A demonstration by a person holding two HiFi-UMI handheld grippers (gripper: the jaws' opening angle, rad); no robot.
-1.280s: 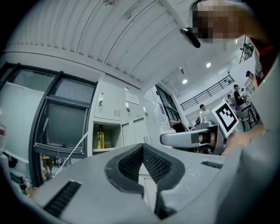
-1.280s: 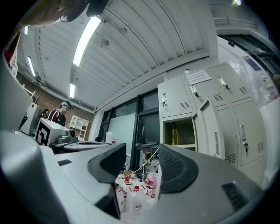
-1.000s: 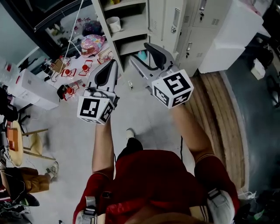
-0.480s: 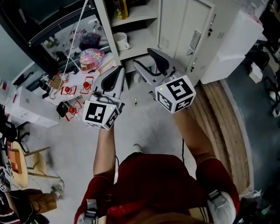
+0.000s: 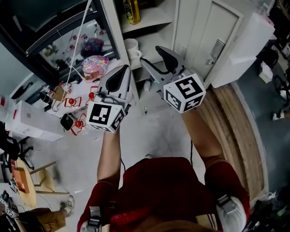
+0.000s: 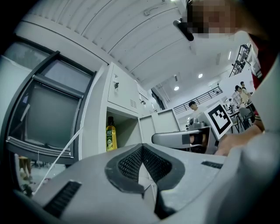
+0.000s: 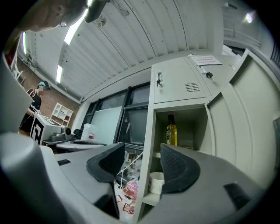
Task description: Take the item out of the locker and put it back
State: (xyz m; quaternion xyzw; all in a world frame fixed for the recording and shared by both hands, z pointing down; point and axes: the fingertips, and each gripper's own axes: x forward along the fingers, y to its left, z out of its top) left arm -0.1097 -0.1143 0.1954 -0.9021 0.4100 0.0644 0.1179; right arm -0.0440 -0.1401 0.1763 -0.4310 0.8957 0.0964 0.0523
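I am holding both tools up in front of the open locker point(image 5: 112, 31), well short of it, so the step in hand, as I judge it, is the reach in for the item. Nothing is out yet. The yellow bottle point(image 5: 132, 11) is standing upright on the upper shelf, and the white mug point(image 5: 131, 46) is sitting on the shelf below it, toward the left side. The task is not saying which one is meant, so I am treating either as the target. The right tool point(image 5: 152, 56) is empty; its jaws have just been opening and are standing wide apart. In the right gripper view I am seeing the mug point(image 7: 156, 181) low through the gap and the bottle point(image 7: 171, 131) just above the right-hand pad. The left tool point(image 5: 123, 70) is closed tip to tip on nothing, in line with the locker's left post. To do this well I am planning to lead with the right tool alone, keeping it level and centring the chosen item between the pads before closing. I am meaning to take the bottle around its body rather than its neck, since a tall bottle may tip if nudged. The open door point(image 5: 206, 34) is hanging at the right, so I am wanting to keep that arm clear of it and the left tool out of the way.
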